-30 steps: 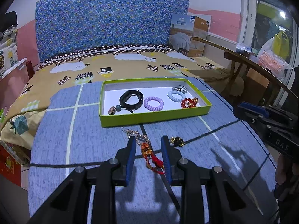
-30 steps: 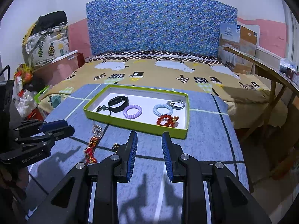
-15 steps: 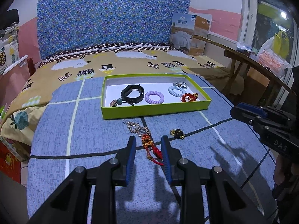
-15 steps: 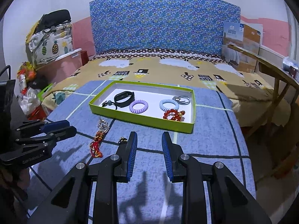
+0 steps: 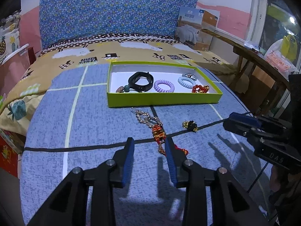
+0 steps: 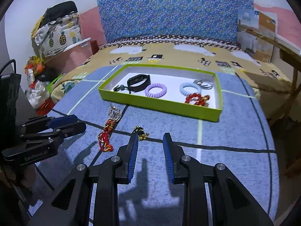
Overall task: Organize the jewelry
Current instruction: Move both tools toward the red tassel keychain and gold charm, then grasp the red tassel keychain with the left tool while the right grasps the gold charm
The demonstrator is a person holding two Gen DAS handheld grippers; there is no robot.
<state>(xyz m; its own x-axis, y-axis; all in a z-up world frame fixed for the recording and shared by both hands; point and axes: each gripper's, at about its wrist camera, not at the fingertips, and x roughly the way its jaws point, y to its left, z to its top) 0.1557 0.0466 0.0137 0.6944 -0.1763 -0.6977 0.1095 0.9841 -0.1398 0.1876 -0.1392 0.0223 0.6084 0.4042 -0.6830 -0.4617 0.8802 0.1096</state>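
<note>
A green tray [image 5: 163, 99] [image 6: 160, 104] on the blue cloth holds a black band [image 5: 140, 79], a purple coil tie [image 5: 164, 86], a blue coil tie [image 5: 186, 81], a red bead bracelet [image 5: 200, 89] and metal rings [image 6: 204, 83]. In front of it lie a red-and-gold tassel charm with a chain [image 5: 158, 131] [image 6: 107, 131] and a small black-and-gold piece [image 5: 190, 125] [image 6: 140, 131]. My left gripper [image 5: 149, 143] is open and empty, with the charm's red tail by its right finger. My right gripper [image 6: 149, 138] is open and empty just behind the black-and-gold piece.
The blue checked cloth [image 5: 84, 124] covers the near end of a bed with a yellow patterned sheet [image 5: 131, 50] and a blue headboard [image 5: 112, 13]. A wooden table [image 5: 259, 60] stands at the right. Bags [image 6: 54, 35] are piled at the left.
Both grippers have drawn back and risen from the tray, so the tray looks farther off. The left gripper has shifted left, so the charm is no longer centred between its fingers.
</note>
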